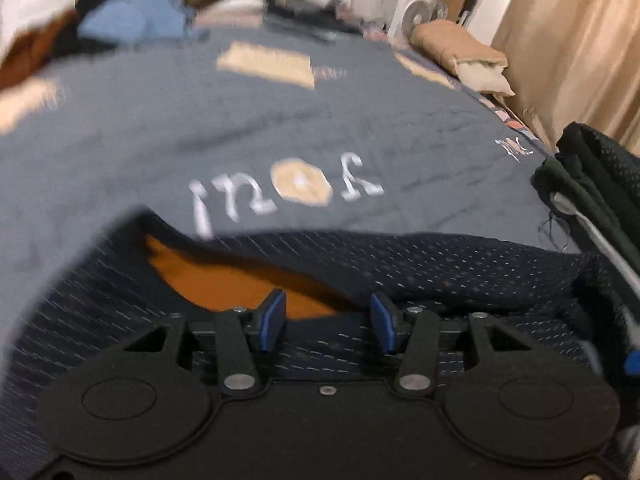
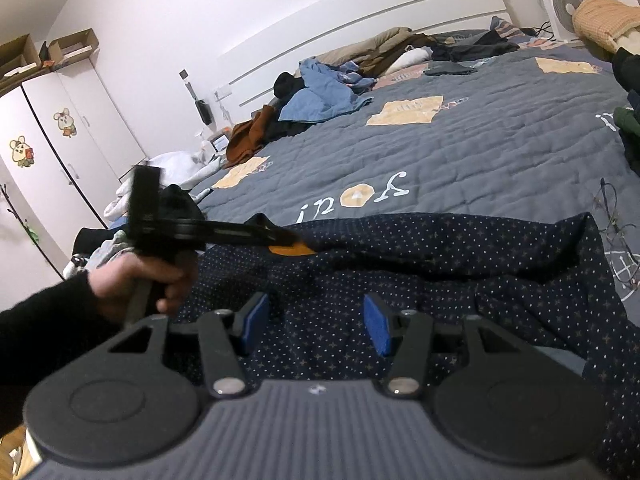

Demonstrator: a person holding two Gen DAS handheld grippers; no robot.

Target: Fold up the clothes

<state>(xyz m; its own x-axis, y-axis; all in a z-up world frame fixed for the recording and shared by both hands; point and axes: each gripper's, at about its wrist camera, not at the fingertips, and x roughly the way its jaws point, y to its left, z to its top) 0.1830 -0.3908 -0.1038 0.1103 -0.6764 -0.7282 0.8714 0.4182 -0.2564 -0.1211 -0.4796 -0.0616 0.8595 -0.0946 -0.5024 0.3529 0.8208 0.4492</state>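
Observation:
A navy garment with small pale dots (image 2: 400,264) lies spread on the near part of the grey quilted bed (image 2: 500,152). Its orange inner lining (image 2: 290,249) shows at the neck opening. My left gripper (image 1: 328,324) is open just above the navy garment (image 1: 440,272), its blue pads (image 1: 274,320) level with the orange lining (image 1: 224,280) and nothing between them. In the right wrist view a hand (image 2: 136,284) holds that left gripper (image 2: 276,236) with its tips at the neck opening. My right gripper (image 2: 315,328) hovers open over the garment's middle, holding nothing.
Loose clothes are heaped at the head of the bed, blue ones (image 2: 320,100) and a brown one (image 2: 248,136). A stack of dark clothes (image 1: 592,184) sits at the right edge. A white fan (image 2: 560,0), a beige bundle (image 1: 460,52) and a white wardrobe (image 2: 60,140) surround the bed.

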